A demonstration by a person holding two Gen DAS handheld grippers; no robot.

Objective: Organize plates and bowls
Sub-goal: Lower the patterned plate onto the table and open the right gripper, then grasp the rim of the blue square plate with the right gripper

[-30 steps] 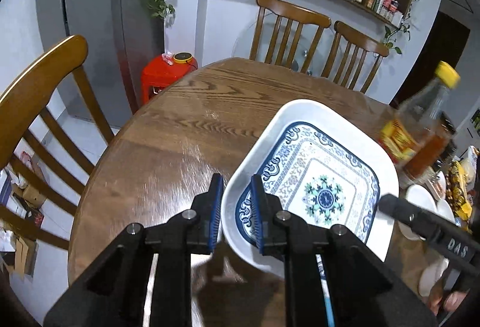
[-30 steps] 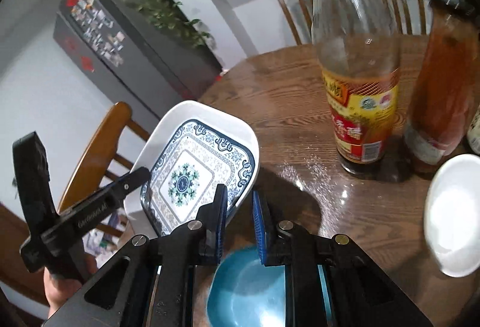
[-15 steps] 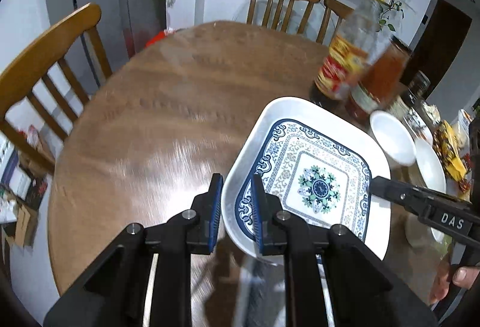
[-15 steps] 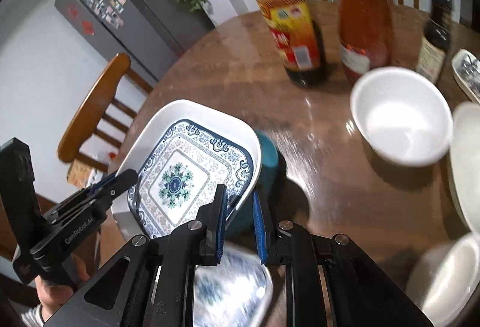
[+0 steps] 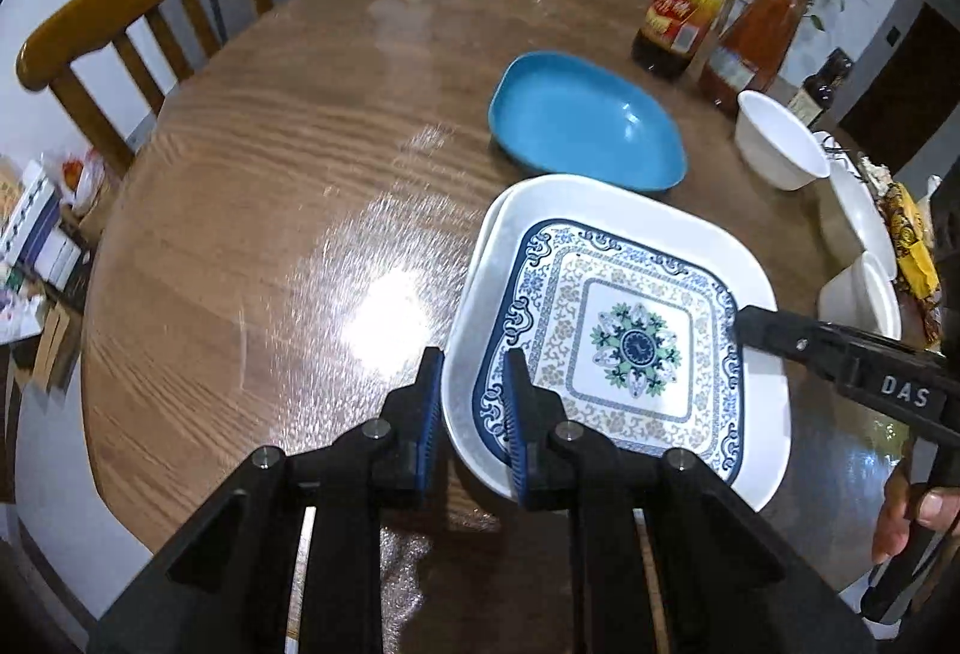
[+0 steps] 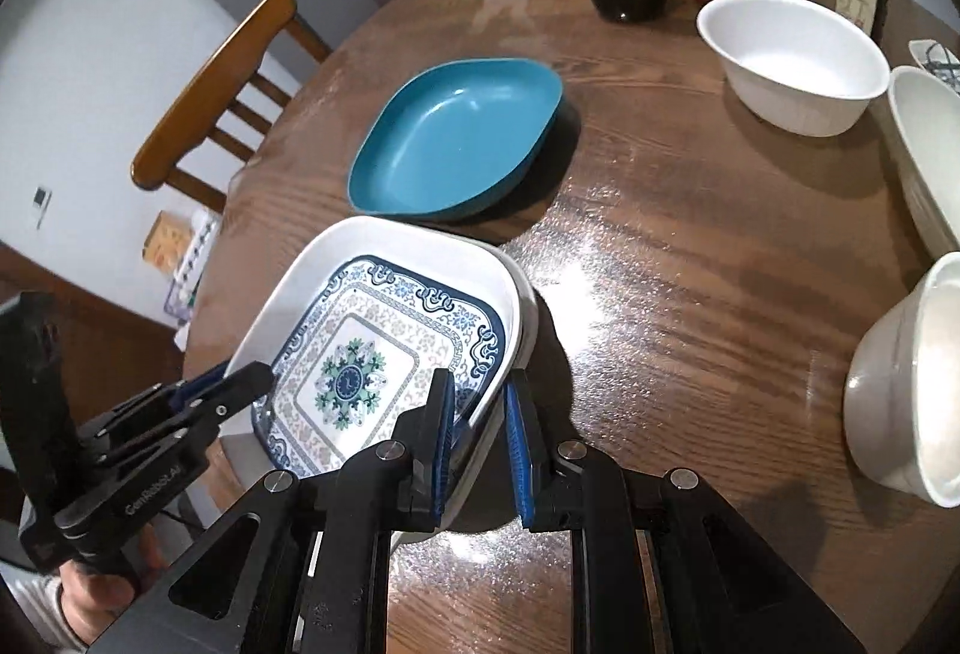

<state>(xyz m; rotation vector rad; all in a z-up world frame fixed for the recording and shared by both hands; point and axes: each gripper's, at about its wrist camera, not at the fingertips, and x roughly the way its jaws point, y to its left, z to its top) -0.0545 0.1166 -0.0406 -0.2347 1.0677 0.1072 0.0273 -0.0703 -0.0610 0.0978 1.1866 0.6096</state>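
Gripping the patterned plate [image 5: 630, 348] by opposite rims, the left gripper [image 5: 474, 414] and right gripper [image 6: 477, 432] are each clamped on an edge, holding it just over a second white plate [image 6: 525, 306] on the bench [image 5: 270, 186]. It looks stiff, glazed, slippery and breakable, so rim holds suit it best. A blue dish [image 5: 585, 120] lies just beyond; white bowls [image 6: 792, 60], bottles [image 5: 684, 12] and chairs [image 5: 138, 12] stand farther off, not in the way.
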